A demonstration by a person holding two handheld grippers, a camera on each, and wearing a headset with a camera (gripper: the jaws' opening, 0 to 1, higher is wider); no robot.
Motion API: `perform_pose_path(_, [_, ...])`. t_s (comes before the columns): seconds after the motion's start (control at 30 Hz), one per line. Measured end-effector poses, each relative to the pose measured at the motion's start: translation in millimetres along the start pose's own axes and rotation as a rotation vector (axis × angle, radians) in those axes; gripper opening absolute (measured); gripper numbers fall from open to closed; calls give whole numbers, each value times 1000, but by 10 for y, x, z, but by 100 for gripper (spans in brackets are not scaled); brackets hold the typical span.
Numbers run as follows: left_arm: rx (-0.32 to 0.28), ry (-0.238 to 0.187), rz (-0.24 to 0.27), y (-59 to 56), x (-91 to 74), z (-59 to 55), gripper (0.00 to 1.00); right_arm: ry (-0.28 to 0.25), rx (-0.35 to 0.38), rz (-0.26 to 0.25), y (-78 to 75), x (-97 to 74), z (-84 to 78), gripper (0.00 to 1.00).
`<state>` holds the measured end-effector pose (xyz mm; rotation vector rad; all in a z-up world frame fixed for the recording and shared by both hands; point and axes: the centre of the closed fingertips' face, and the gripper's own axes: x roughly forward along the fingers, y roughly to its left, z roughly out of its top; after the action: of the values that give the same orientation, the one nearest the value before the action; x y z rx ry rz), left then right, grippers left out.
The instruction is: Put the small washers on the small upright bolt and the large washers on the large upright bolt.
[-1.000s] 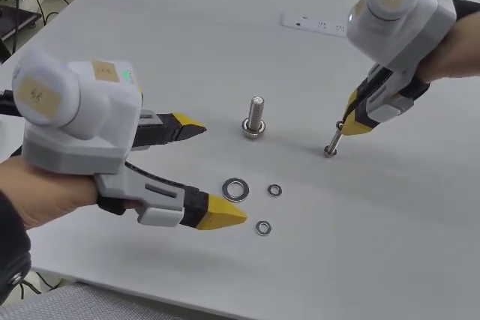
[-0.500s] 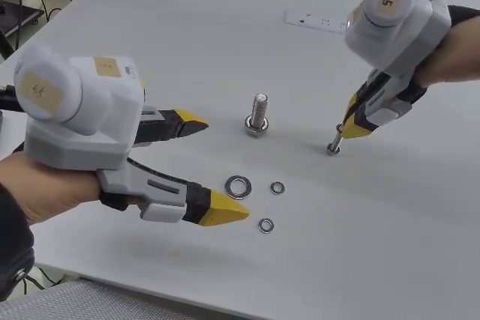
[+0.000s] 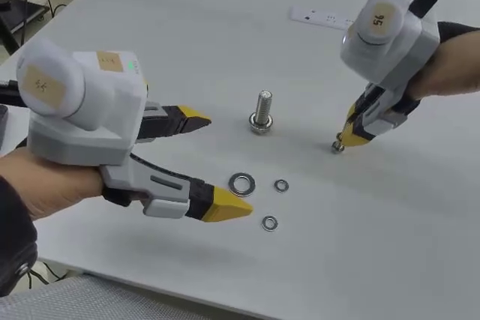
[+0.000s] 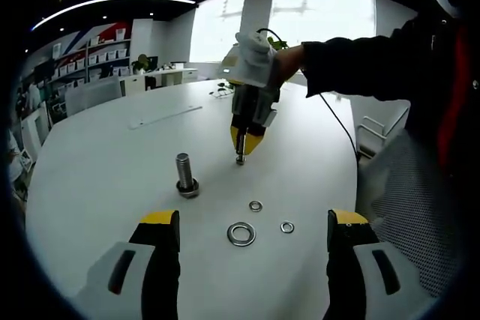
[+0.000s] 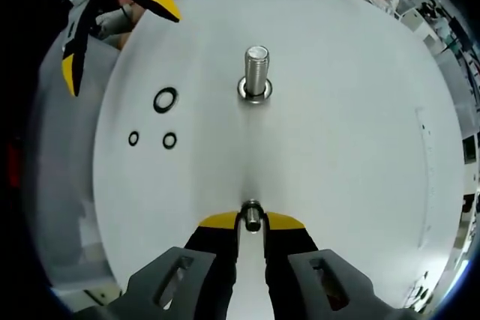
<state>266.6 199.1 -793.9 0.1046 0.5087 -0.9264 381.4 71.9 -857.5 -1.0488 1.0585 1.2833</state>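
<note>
The right gripper [image 3: 349, 139] points steeply down at the desk [image 3: 187, 28], its jaws nearly closed on the top of the small bolt [image 3: 339, 145]. In the right gripper view the bolt sits between the two yellow tips, touching both. The bolt's foot rests on the desk.

The left gripper [image 3: 214, 164] is held low over the near side of the desk, jaws spread wide and holding nothing. The large washer [image 3: 241, 183] lies flat just ahead of its nearer tip. A small washer [image 3: 281, 185] lies just beside the large one, and a second small washer [image 3: 270, 222] lies a little nearer the person. All three lie loose on the desk, apart from one another. In the left gripper view they lie between and just beyond the two open tips.

The large bolt [image 3: 262, 112] stands upright on its wide base, beyond the washers and between the two grippers. It is well apart from the small bolt.

The desk is white, smooth and rounded at its edge. A power strip [image 3: 319, 16] lies on its far side. A grey mesh chair [image 3: 75, 301] shows at the near edge. The left gripper view takes in an office with shelves [image 4: 101, 54] on the left, bright windows [image 4: 322, 9] behind and strip lights on the ceiling. A dark sleeve [image 4: 360, 50] reaches to the right gripper.
</note>
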Motion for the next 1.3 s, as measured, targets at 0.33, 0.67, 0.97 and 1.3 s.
perform_pose_path(0.33, [-2, 0, 3, 11, -1, -3, 81, 8, 1, 6, 22, 82, -29, 14])
perform_pose_path(0.67, [-4, 1, 3, 8, 3, -7, 81, 7, -1, 3, 24, 104, -40, 14])
perform_pose_path(0.97, [0, 3, -2, -12, 11, 0, 81, 2, 7, -1, 54, 78, -74, 17])
perform_pose_path(1.3, [4, 4, -6, -28, 16, 14, 81, -4, 38, -4, 78, 20, -175, 18])
